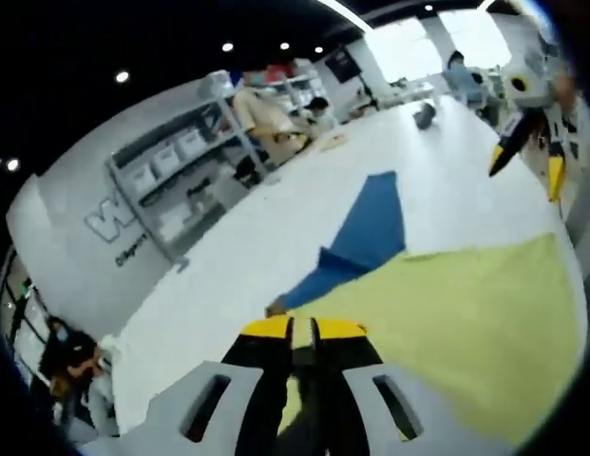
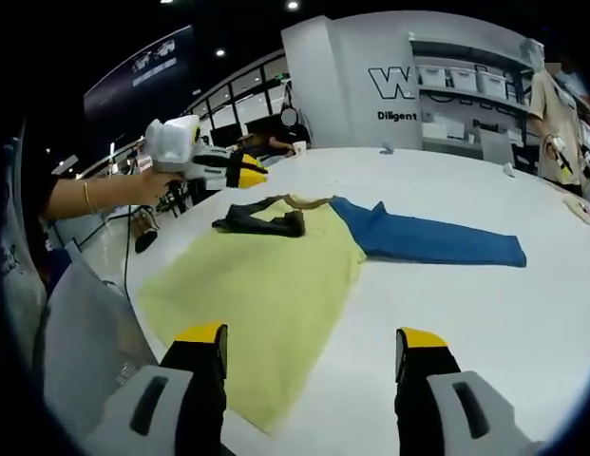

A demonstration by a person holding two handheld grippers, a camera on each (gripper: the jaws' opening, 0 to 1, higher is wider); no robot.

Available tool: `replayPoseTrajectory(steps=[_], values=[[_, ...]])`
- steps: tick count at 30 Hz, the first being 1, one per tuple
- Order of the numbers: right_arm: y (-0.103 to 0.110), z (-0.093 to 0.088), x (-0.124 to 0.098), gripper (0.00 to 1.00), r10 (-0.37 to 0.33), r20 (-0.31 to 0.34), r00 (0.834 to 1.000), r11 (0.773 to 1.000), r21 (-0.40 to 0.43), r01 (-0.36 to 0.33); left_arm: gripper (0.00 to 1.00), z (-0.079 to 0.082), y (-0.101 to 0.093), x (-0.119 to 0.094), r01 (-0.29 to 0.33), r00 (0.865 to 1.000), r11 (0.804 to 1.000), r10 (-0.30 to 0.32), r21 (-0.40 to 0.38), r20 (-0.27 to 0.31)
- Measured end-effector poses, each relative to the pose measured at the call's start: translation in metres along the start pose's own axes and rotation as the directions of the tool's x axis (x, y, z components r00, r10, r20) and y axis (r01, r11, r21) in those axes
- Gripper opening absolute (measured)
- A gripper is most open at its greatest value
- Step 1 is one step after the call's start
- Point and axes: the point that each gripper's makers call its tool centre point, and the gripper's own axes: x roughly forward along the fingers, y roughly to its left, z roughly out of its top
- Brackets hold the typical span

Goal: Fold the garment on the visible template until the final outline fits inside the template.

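I see a matt blue cloth garment [image 2: 437,242] and a matt pale-yellow sheet template [image 2: 266,290] on a smooth white table [image 2: 485,332] with slight sheen, centre frame.

Bright, even light comes from ceiling spotlights [image 1: 122,76] at eleven o'clock and a strip light [image 1: 344,13] at twelve. Both fisheye views bow strongly outward. The left gripper view is motion-blurred, the right sharper.
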Motion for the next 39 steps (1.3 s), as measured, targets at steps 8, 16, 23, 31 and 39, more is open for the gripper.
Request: replayPoseTrajectory(steps=[8,16,23,31,39], values=[[-0.001,0.006,0.007,0.70,0.008,0.004,1.000,1.000,0.000,-0.008,0.34,-0.012,-0.052,0.006,0.110,0.993,0.992,-0.107,0.059,-0.055],[0.002,0.024,0.026,0.67,0.036,0.015,0.999,0.999,-0.030,-0.036,0.56,-0.050,-0.024,-0.023,0.021,0.993,0.999,-0.026,-0.050,-0.114],[0.002,0.051,0.048,0.64,0.074,0.027,0.997,0.994,-0.086,-0.071,0.58,-0.076,0.005,-0.045,-0.091,0.986,0.986,0.070,-0.137,-0.150],[0.012,0.087,0.083,0.59,0.143,0.048,0.989,0.977,-0.169,-0.133,0.59,-0.117,0.048,-0.081,-0.218,0.963,0.944,0.167,-0.249,-0.212],[0.023,0.108,0.113,0.49,0.185,0.057,0.981,0.963,-0.209,-0.169,0.55,-0.151,0.069,-0.102,-0.289,0.941,0.905,0.210,-0.313,-0.264]])
